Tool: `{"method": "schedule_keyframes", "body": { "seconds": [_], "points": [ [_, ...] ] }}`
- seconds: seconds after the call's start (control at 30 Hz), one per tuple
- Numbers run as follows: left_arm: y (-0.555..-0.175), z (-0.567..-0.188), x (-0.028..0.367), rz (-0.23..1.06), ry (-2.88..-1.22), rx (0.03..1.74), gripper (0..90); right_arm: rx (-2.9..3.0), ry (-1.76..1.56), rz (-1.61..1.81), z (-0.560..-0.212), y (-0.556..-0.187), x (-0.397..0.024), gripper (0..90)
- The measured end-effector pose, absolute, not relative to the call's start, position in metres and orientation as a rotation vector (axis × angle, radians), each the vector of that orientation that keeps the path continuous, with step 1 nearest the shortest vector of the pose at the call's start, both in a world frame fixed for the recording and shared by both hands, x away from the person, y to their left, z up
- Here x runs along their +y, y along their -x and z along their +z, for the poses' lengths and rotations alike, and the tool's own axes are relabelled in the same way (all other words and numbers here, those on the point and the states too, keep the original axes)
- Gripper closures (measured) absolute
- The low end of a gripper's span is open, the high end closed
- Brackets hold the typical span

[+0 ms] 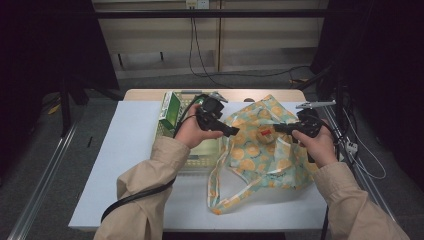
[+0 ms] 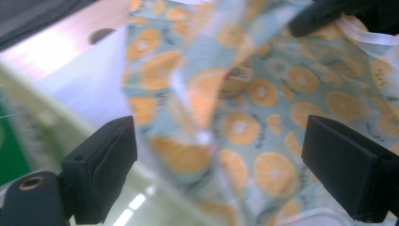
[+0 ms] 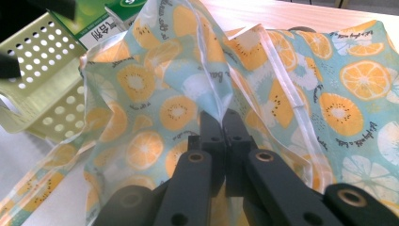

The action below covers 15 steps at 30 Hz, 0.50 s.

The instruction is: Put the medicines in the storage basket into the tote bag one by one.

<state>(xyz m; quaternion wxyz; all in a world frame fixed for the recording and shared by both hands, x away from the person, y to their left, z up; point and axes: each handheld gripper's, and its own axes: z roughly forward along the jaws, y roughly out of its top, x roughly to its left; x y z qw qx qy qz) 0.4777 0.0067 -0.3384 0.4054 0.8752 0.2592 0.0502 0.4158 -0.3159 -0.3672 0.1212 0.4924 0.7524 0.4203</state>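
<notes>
Right now my right gripper is clamped tight on a fold of the fruit-print bag, lying on the white table. My left gripper gapes wide, released, bag cloth just beyond its pads. Beside the bag, a green basket holds a green carton.

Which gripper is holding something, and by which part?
The right gripper pinches a fold of the fruit-print bag near its opening edge. The left gripper is open, holding nothing.
</notes>
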Motion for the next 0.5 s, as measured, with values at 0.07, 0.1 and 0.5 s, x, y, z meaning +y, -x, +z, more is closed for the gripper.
{"method": "schedule_keyframes", "body": {
  "seconds": [0.07, 0.1, 0.5],
  "points": [
    [-0.484, -0.339, 0.018, 0.14, -2.188, 0.69, 11.0, 2.197, -1.437, 1.232, -0.367, -0.416, -0.316, 89.7],
    [-0.487, -0.34, 0.023, 0.155, -2.19, 0.703, 11.0, 2.195, -1.437, 1.234, -0.367, -0.416, -0.315, 89.7],
    [-0.53, -0.356, 0.059, 0.278, -2.154, 0.893, 10.9, 2.198, -1.436, 1.24, -0.369, -0.417, -0.318, 89.7]
  ]
}}
